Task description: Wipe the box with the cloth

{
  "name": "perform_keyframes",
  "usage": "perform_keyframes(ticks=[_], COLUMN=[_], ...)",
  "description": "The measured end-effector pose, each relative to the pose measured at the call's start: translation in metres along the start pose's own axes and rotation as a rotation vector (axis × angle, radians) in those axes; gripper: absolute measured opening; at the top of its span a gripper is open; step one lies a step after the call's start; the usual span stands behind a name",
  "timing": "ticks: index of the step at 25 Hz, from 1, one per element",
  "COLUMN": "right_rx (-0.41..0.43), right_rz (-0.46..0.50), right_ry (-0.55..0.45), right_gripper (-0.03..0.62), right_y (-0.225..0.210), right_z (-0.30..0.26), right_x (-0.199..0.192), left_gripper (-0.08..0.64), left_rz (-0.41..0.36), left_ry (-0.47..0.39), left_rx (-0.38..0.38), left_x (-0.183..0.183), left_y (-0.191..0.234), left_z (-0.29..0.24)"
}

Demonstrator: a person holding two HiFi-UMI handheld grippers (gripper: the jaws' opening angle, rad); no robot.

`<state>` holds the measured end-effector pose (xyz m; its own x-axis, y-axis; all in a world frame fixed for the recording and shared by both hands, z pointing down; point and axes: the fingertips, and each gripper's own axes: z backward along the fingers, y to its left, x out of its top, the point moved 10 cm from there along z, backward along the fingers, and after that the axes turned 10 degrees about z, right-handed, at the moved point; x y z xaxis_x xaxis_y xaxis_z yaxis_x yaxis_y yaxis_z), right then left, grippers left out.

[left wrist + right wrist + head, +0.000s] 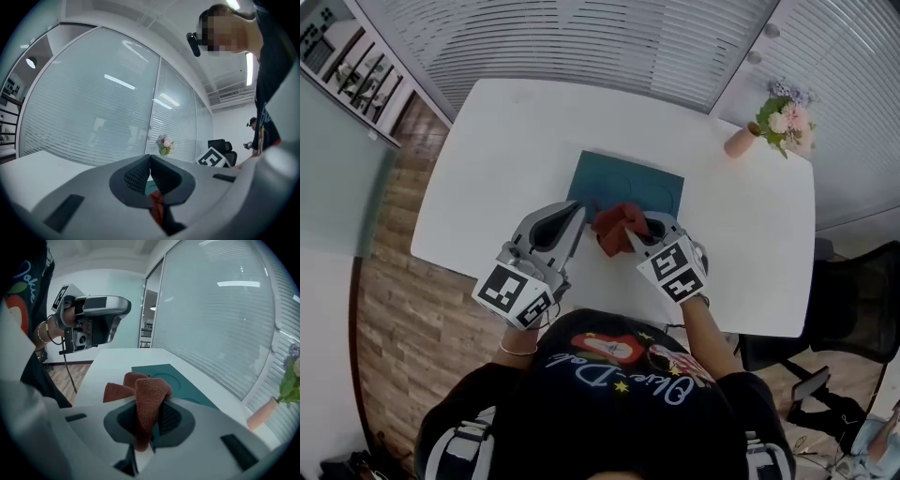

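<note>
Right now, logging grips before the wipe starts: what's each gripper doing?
Left gripper: shut, nothing gripped.
Right gripper: shut on the cloth.

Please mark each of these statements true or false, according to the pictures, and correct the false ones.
1. The right gripper is shut on the cloth. True.
2. The jaws of the left gripper stand wide apart. False: they are together, with nothing gripped between them.
3. The box lies flat on the white table. True.
4. The vase of flowers stands on top of the box. False: it stands on the table near the far right corner, apart from the box.
5. The cloth is blue. False: it is reddish-brown; the box is the teal thing.
</note>
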<state>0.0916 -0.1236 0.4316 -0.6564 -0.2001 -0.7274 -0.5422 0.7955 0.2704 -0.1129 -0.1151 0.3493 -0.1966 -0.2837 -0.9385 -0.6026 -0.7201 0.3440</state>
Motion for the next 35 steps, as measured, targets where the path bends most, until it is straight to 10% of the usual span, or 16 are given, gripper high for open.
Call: perform_keyframes(ticks=[22, 35], right_rx=[-0.232, -0.567], right_rz=[-0.169, -0.271], right_ry=[0.064, -0.237], right_gripper=[0.043, 0.043], right_y=[-0.023, -0.045], right_z=[0.080, 0.156], right_x=[-0.059, -0.036], left_gripper=[0.005, 0.005], left_rz=[-0.019, -0.035], left_ry=[0.036, 0.042], left_rx=[-0.069, -0.076], left_x=[-0.001, 0.004], left_y=[-0.010, -0.010], left_z=[-0.029, -0.034])
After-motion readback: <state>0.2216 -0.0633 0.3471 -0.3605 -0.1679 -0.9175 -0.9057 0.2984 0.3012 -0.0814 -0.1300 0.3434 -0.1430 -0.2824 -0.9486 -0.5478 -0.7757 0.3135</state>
